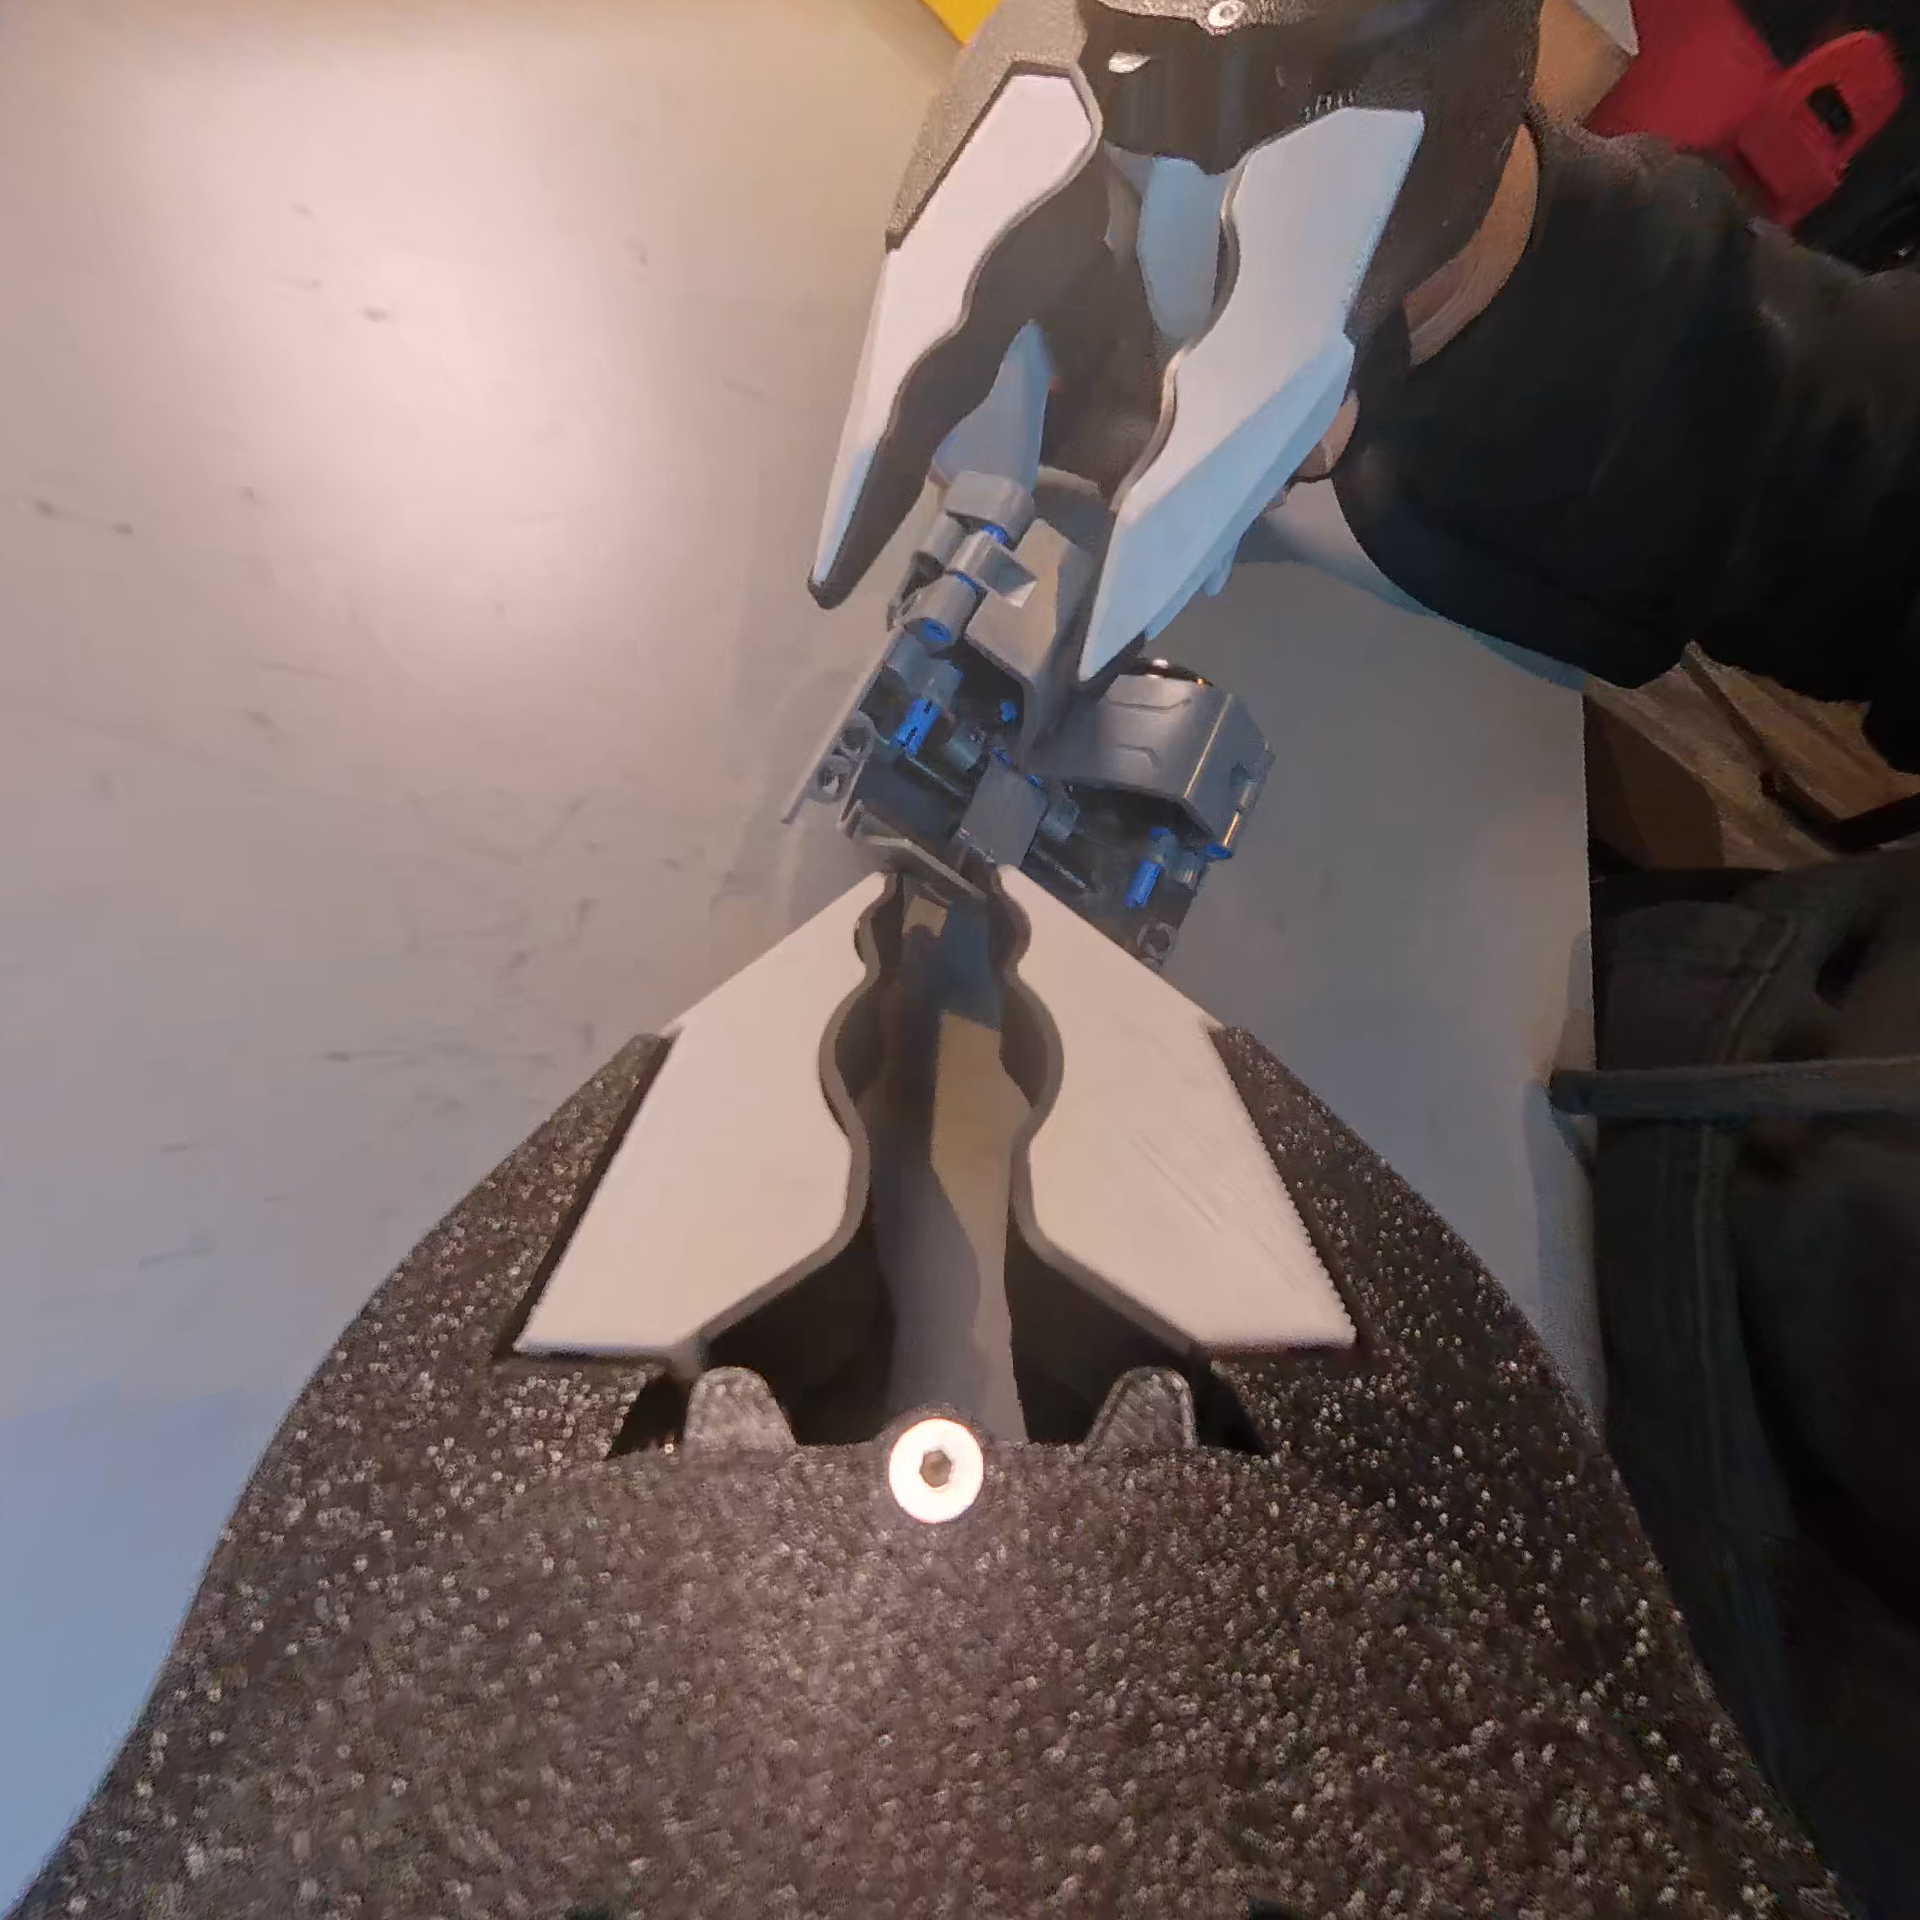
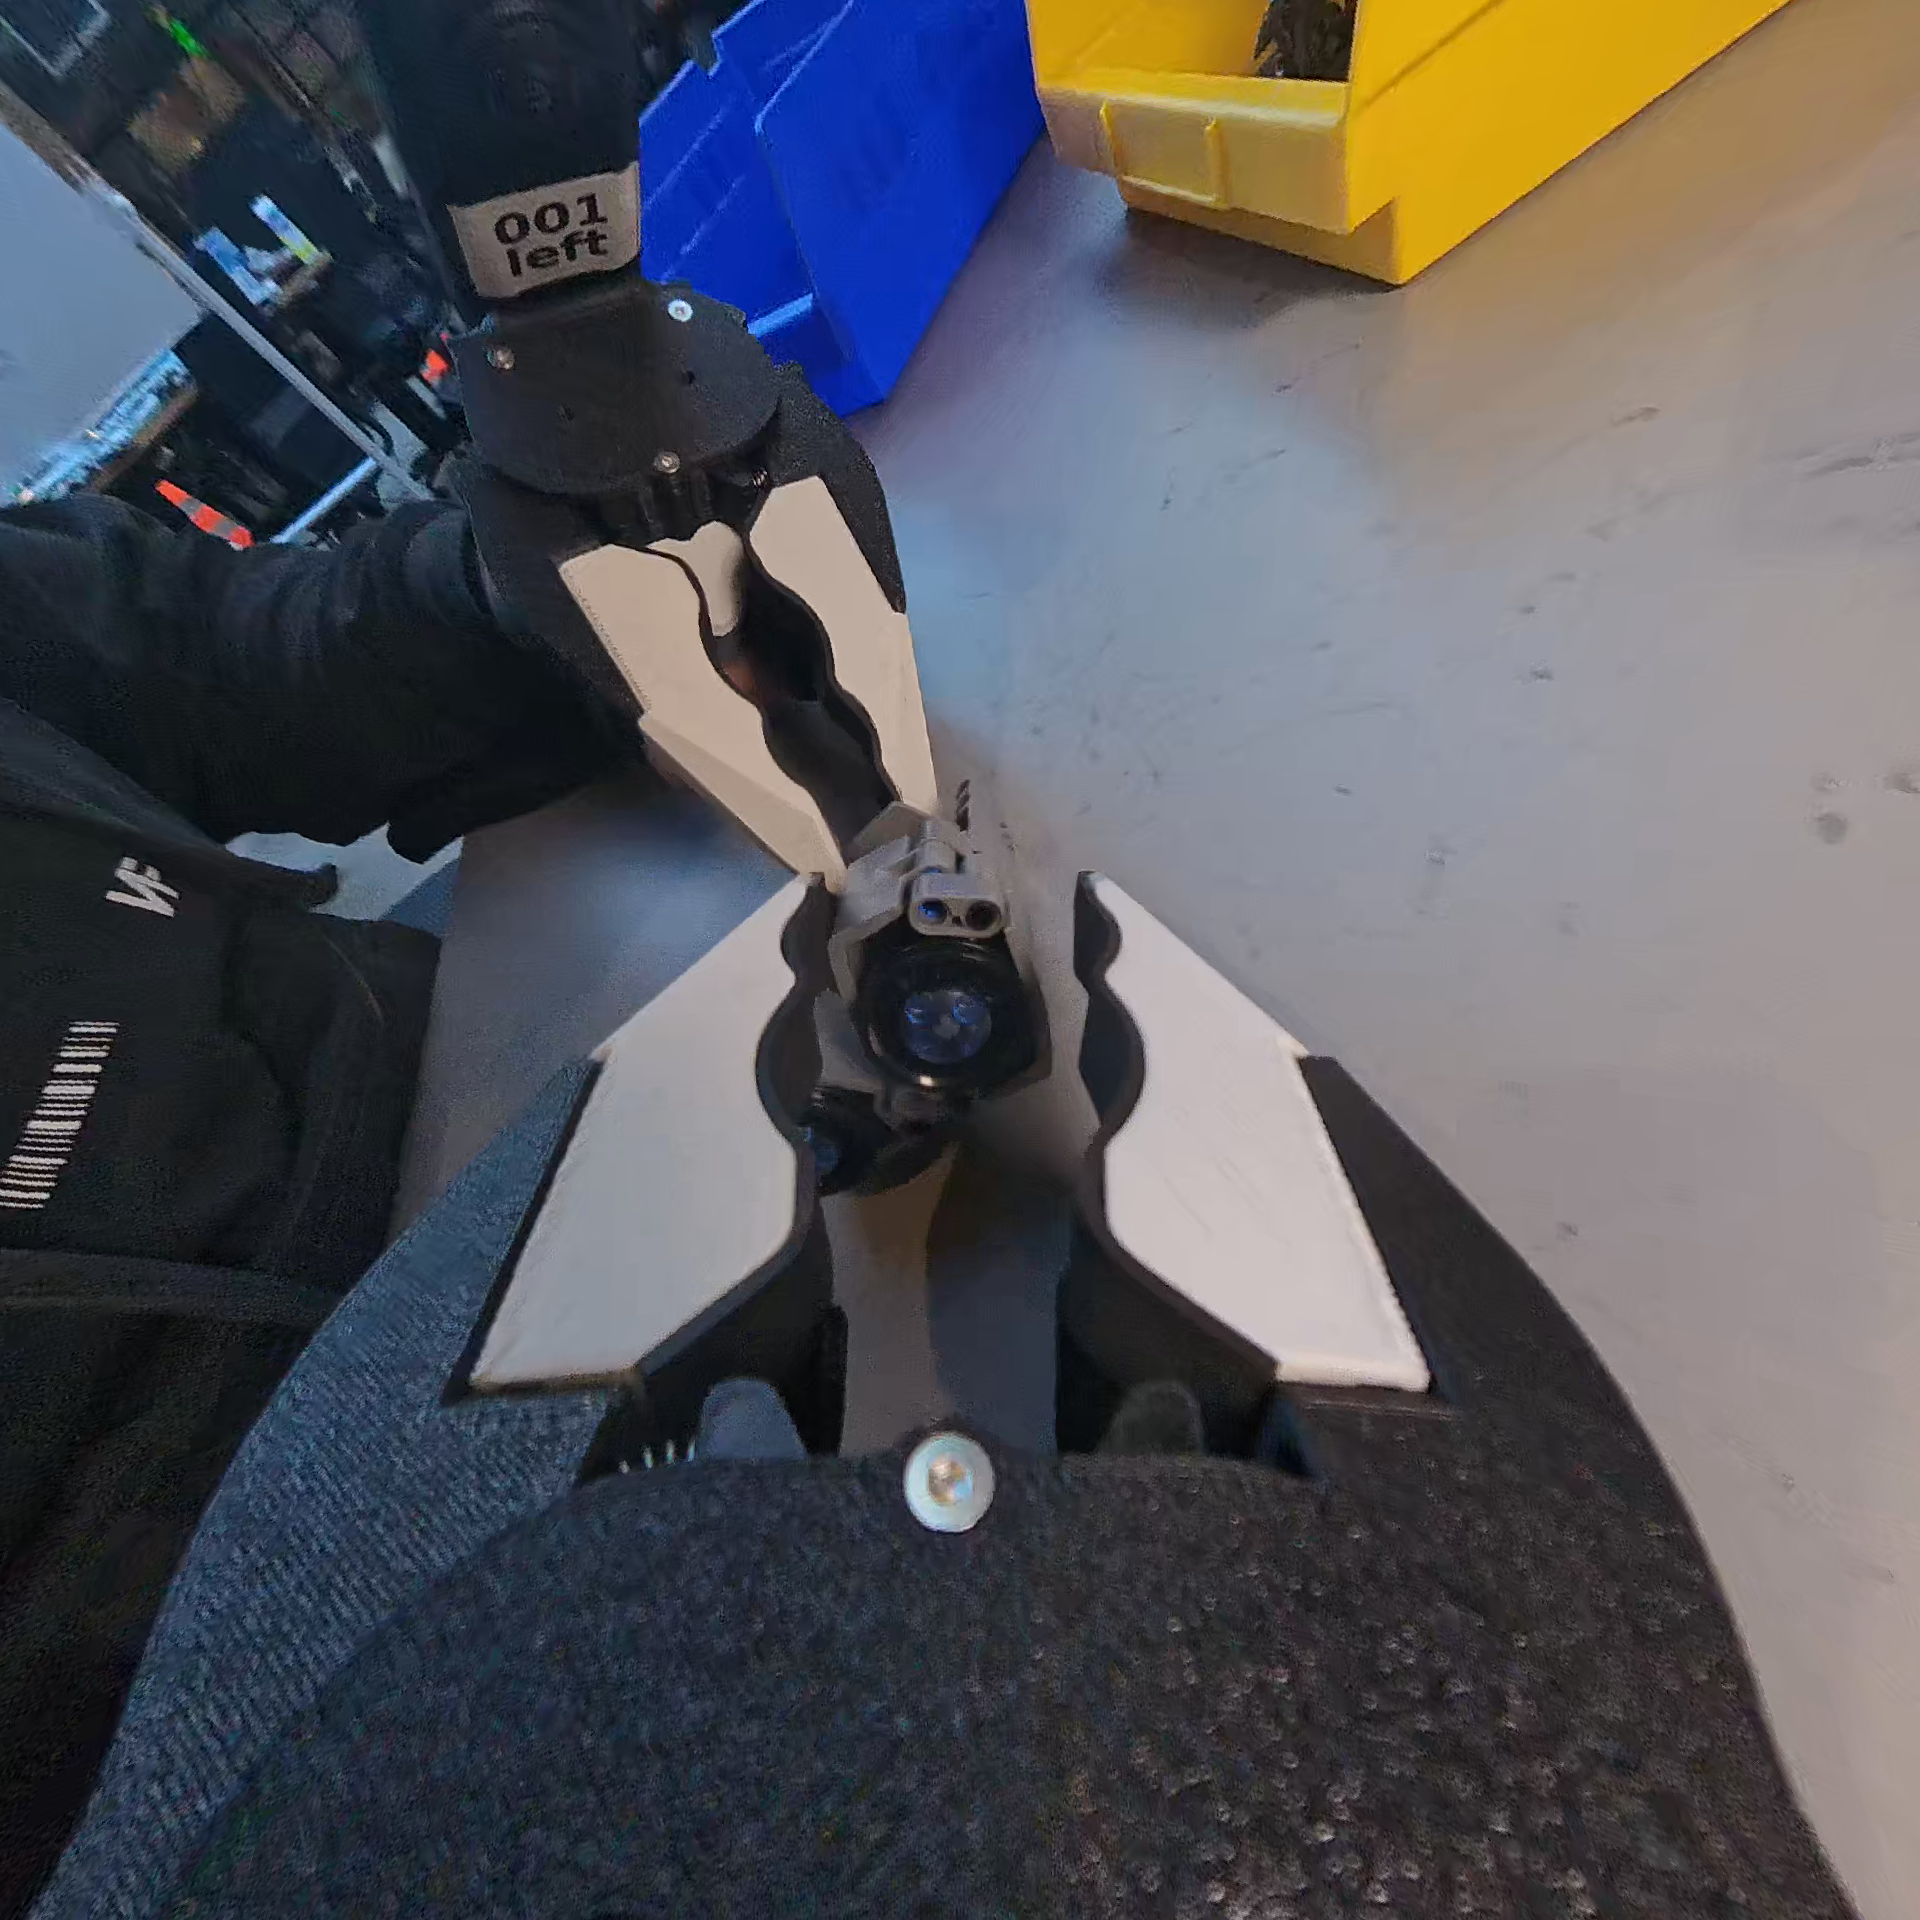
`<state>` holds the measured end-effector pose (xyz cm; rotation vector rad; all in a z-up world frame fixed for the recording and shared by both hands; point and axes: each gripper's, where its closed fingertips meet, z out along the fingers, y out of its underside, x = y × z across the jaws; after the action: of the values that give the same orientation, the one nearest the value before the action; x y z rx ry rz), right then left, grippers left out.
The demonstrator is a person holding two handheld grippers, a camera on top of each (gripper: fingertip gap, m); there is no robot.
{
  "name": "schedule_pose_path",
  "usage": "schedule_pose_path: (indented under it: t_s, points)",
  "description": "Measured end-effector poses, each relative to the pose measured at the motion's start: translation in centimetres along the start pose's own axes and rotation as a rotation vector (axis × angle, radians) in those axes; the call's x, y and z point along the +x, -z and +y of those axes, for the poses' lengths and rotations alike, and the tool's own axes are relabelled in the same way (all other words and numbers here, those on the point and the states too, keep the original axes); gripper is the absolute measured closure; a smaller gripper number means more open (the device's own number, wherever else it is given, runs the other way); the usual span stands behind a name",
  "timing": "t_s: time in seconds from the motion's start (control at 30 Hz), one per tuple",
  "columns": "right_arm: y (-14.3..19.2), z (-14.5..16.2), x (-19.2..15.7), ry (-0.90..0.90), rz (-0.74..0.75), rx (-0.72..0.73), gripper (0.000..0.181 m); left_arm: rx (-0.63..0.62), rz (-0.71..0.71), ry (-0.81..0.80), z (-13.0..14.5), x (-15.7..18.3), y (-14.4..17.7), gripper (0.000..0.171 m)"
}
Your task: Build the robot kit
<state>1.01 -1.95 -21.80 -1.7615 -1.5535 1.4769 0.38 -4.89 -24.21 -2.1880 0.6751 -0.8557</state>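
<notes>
One grey assembly [image 1: 1029, 748], two grippers

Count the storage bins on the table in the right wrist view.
2. A blue bin stands at the top centre, and a yellow bin to its right at the top edge. More may sit beyond the frame.

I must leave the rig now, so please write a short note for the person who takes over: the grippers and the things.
Left gripper: jaws shut on one end of the grey assembly with blue pins, over the table.
Right gripper: jaws open, one on each side of the assembly's other end; no firm grip visible.
Yellow bin and blue bins stand on the table beyond the grippers.
</notes>
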Motion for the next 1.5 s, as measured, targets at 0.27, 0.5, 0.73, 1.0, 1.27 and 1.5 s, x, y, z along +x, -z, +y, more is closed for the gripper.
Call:
schedule_pose_path:
  t_s: [0.27,0.5,0.73,1.0,1.27,1.5]
  points:
    - [1.0,0.0,-1.4,0.285,0.061,-0.047,0.088,0.026,-0.022,0.084,-0.3,-0.9,0.2,0.160]
    - [-0.9,2.3,-0.7,0.415,0.195,-0.198,0.071,0.058,-0.064,0.135,-1.0,-2.6,0.5,0.162]
    - [-1.3,2.2,0.6,0.366,0.227,-0.182,0.096,0.131,-0.078,0.137,-2.1,-3.7,1.6,0.155]
    - [0.7,1.0,5.0,0.232,0.484,-0.124,0.096,0.233,-0.129,0.124,-3.3,-4.9,3.6,0.145]
    - [1.9,-0.1,7.9,0.205,0.639,-0.093,0.096,0.352,-0.259,-0.008,-5.1,-5.4,5.3,0.123]
    - [1.6,-0.9,8.5,0.261,0.663,-0.092,0.096,0.444,-0.429,-0.059,-5.9,-7.2,7.6,0.104]
